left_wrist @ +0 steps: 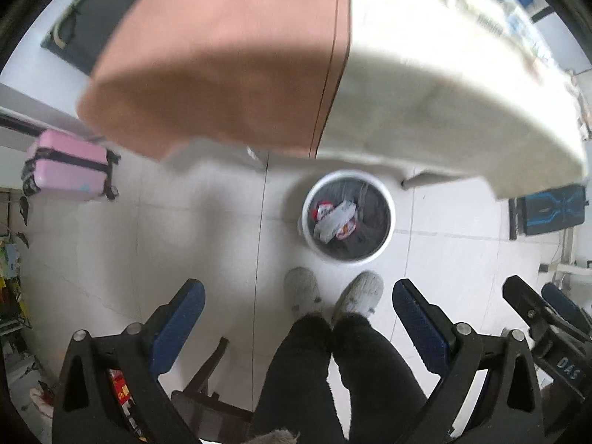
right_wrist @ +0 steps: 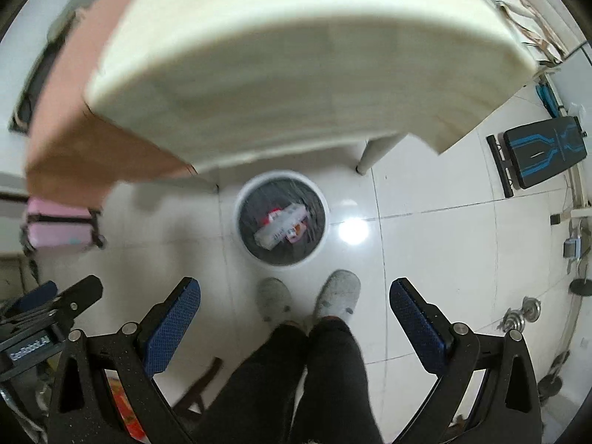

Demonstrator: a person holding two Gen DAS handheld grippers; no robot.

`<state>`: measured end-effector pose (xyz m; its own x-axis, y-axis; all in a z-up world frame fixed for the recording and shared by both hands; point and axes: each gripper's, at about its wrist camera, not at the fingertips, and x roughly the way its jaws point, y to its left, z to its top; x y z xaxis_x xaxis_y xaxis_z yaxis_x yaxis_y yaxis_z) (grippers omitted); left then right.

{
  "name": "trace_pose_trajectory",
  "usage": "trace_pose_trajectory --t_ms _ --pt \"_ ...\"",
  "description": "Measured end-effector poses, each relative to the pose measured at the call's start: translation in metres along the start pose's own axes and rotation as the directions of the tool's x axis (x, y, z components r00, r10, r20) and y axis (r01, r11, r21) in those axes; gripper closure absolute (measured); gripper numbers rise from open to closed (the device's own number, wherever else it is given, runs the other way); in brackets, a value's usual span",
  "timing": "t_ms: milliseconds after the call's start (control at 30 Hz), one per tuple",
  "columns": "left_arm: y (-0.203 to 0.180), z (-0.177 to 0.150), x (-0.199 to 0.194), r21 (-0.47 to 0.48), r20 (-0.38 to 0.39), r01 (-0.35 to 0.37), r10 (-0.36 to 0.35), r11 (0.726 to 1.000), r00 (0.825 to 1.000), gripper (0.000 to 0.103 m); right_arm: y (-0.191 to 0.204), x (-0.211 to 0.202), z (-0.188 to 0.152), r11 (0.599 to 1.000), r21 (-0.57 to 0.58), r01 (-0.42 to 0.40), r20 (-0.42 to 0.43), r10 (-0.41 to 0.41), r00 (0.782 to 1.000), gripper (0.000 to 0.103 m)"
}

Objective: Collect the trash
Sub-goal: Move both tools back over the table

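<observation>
2 grippers hang over the floor, both pointing down at the trash bin (left_wrist: 347, 216), and both are spread wide with nothing between their blue pads. The bin, a round white pail lined with a dark bag, stands on the tiled floor just in front of the person's grey slippers (left_wrist: 333, 290) and just short of the worktop (left_wrist: 425, 85) edge that overhangs it. Crumpled wrappers (left_wrist: 335, 220), white with red print, lie inside the bin already.

From the left gripper (left_wrist: 296, 318) the bin sits ahead and a little to the right of centre; from the right gripper (right_wrist: 294, 316) the same bin (right_wrist: 282, 218) sits ahead and slightly left. So the bin lies between the 2 arms, about equally near each, well below both. Being round, it has no long axis to line up with.

Neither gripper carries any trash now. My judgement is that the next piece would have to come from the worktop above the bin, whose top is blurred here, so I cannot tell what remains on it. A pink suitcase (left_wrist: 68, 168) stands well left of the bin.
</observation>
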<state>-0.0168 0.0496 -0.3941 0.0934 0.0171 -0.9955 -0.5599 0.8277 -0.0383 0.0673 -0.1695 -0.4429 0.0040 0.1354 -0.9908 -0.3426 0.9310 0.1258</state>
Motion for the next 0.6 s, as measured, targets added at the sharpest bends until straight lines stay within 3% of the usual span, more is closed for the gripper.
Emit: trace_pose_trajectory --t_ms 100,267,467,600 --pt "-0.010 0.029 -0.033 -0.014 0.052 0.004 -0.003 1.000 0.999 0.000 -0.011 -0.044 0.029 0.997 0.065 -0.041 0.047 0.038 0.998 0.000" --pt "-0.036 0.086 -0.063 -0.046 0.083 0.023 -0.019 0.999 0.996 0.000 -0.040 -0.095 0.093 0.994 0.108 -0.020 0.132 0.005 0.991 0.000" --pt "-0.075 0.167 -0.063 -0.162 0.010 0.096 -0.096 0.982 0.995 0.000 -0.081 -0.106 0.190 0.993 0.117 0.001 0.151 -0.019 0.988 0.000" --pt "-0.110 0.218 -0.052 -0.312 -0.068 0.163 -0.193 0.936 0.979 0.000 -0.106 -0.084 0.257 0.996 0.090 0.014 0.115 -0.024 0.993 0.000"
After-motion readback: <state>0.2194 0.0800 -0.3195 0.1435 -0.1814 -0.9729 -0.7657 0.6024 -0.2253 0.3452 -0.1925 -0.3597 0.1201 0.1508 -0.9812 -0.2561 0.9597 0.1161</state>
